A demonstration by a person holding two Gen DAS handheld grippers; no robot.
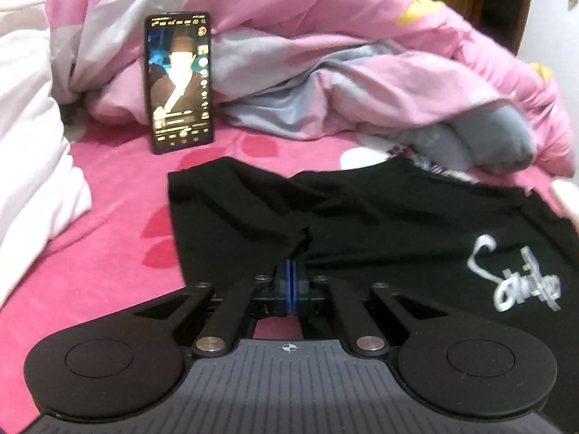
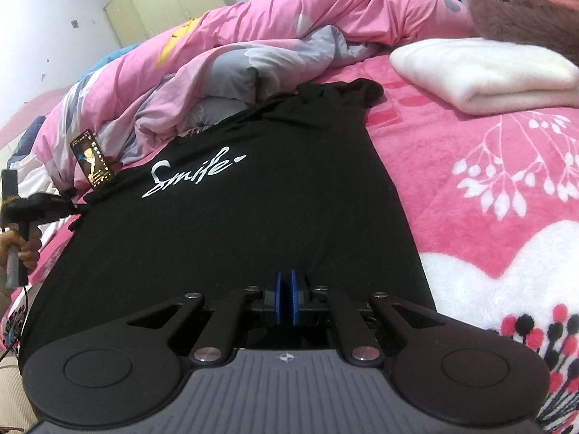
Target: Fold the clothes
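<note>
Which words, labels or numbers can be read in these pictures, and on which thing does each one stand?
"Smile": white script on the black T-shirt lying on the bed; clear in the right wrist view, blurred in the left wrist view.
Phone screen leaning on the quilt: text and icons too small and blurred to read.
No other text shows.

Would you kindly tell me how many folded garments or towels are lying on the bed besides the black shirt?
1: a folded white towel lies on the pink bedspread beyond the black shirt, toward the right. Others may be hidden under the rumpled pink quilt.
</note>
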